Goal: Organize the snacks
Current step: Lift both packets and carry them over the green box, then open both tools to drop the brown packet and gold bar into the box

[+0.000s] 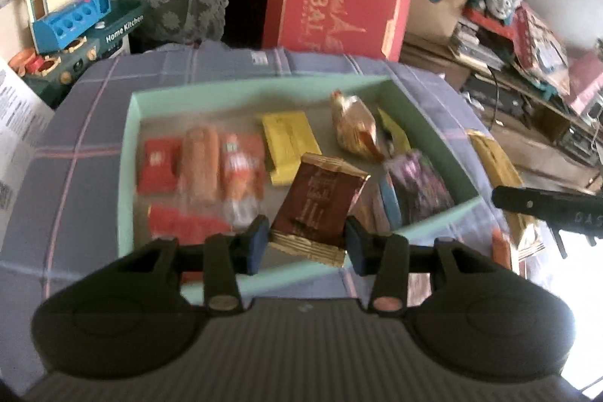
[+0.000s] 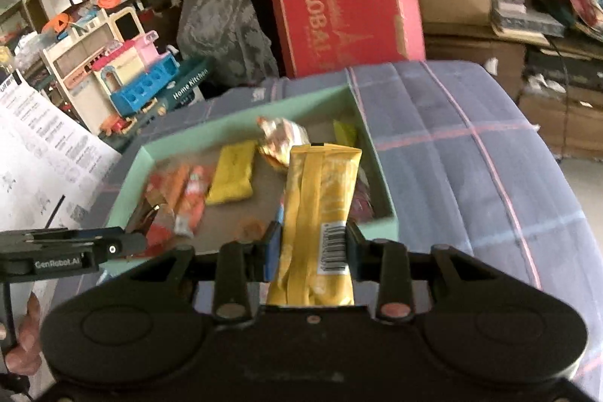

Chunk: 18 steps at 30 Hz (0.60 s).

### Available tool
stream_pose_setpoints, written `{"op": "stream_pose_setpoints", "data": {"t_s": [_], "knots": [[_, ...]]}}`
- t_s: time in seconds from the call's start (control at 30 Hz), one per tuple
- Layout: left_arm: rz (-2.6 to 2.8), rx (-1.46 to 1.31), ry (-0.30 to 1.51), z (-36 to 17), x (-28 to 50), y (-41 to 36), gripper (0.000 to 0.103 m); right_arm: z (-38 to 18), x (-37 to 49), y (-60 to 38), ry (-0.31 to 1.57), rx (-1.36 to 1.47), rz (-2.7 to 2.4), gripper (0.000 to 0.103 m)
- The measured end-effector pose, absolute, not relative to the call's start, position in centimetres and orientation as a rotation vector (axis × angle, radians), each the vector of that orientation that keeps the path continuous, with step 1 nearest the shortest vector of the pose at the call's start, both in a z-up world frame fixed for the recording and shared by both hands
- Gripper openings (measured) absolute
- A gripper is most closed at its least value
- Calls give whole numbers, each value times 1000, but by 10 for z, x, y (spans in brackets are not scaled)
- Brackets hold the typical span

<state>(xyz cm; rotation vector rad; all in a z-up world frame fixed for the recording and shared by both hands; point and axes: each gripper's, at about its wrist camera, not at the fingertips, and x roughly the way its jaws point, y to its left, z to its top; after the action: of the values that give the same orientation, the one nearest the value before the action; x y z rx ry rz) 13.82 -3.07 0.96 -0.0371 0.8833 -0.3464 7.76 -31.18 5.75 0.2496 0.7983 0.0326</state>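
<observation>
- Left gripper [image 1: 306,238]: lower centre of the left wrist view, pointing forward and down; blue pads closed against both edges of a brown snack packet [image 1: 318,202].
- Right gripper [image 2: 313,245]: lower centre of the right wrist view, tilted downward; jaws pinched on a long yellow snack packet [image 2: 320,210] that stands upright between them.
- Each gripper's black body shows at the edge of the other's view.
- Hand [image 2: 26,338]: bare fingers at the lower left edge of the right wrist view, wrapped round a black handle.
</observation>
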Motion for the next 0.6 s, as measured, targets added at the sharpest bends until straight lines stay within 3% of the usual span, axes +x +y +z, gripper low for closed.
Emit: {"op": "stream_pose_setpoints", "data": {"t_s": [0.5, 0.57, 0.6], "knots": [[-298, -30, 994, -34, 208, -57, 43, 30, 210, -315, 841, 252, 58, 35], [-289, -17, 999, -38, 210, -59, 45, 26, 218, -312, 834, 253, 68, 45], [-278, -8, 996, -39, 211, -59, 54, 24, 220, -311, 829, 252, 68, 54]]}}
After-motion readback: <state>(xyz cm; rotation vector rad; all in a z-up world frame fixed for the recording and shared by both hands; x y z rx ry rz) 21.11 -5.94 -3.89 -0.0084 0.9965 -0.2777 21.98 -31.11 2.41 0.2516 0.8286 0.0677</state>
